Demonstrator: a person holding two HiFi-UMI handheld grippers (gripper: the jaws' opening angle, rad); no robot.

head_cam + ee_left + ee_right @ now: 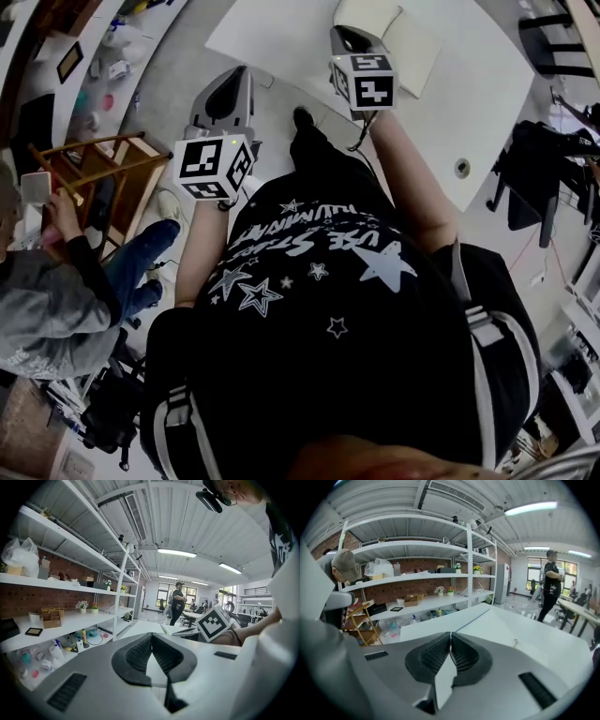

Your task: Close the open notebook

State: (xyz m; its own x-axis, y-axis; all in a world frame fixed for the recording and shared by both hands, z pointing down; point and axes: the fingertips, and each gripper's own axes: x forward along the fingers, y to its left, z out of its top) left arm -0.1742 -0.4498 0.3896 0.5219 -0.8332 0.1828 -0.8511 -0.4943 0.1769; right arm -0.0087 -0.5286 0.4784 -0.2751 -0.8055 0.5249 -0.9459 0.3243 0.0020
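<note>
The open notebook (412, 42) lies on the white table (469, 112) at the top of the head view, with its left page (366, 14) curled upward. My right gripper (342, 36) hangs over that page. In the right gripper view its jaws (450, 633) are shut on a white sheet, the notebook page (444, 681), which runs back between the pads. My left gripper (228, 94) is off the table's left edge, away from the notebook. Its jaws (151, 636) are shut with nothing in them. The left gripper view shows the notebook (180, 630) beside the right gripper's marker cube (215, 623).
White shelving (70, 585) with bottles and boxes lines the left side. A wooden stand (103, 169) and a seated person (56, 281) are at the left of the head view. A black chair (544, 169) stands past the table's right edge. Another person (178, 603) stands far off.
</note>
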